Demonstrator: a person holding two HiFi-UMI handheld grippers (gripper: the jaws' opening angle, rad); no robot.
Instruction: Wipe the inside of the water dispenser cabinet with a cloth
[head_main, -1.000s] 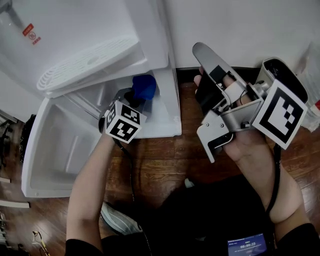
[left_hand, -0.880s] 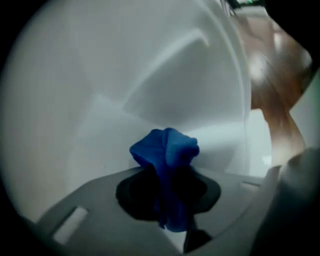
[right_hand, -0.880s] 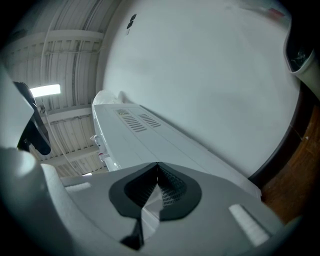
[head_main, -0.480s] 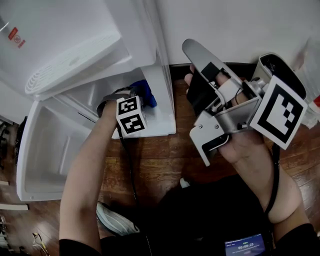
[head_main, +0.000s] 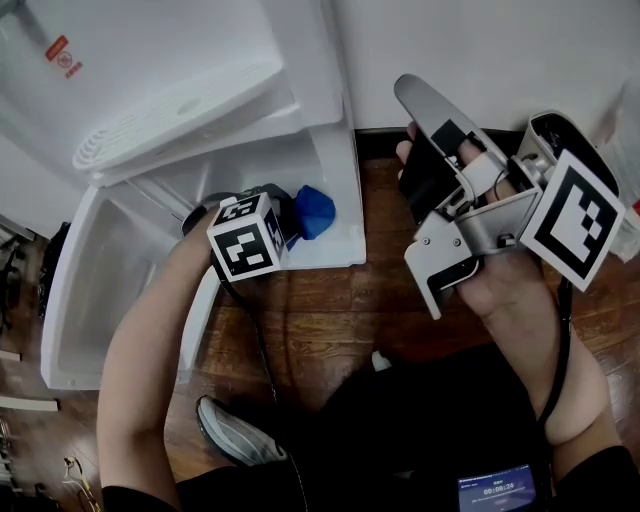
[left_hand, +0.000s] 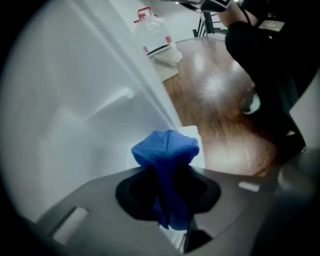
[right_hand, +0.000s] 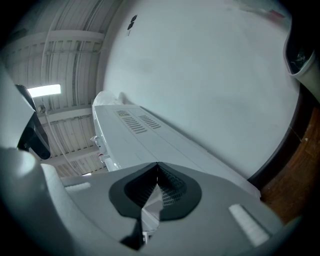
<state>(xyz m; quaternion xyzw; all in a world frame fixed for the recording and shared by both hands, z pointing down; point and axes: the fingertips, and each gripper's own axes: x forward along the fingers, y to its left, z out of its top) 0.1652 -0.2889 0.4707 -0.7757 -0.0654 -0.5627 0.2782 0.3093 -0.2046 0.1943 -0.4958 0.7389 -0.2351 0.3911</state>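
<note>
Pinches blue cloth (left_hand: 167, 147), seemingly soft and light, by its bunched middle in tightly closed left hand-held gripper (left_hand: 167, 200), inside cabinet (head_main: 240, 165).

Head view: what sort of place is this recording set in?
Probably an indoor room in an office or workshop, though that is hard to pin down. It holds a white water dispenser with its cabinet open, a wood floor, and a large water jug farther off.

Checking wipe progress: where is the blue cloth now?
Head view, left of centre: the blue cloth is clamped in the left gripper, inside the dispenser cabinet by its right wall.
</note>
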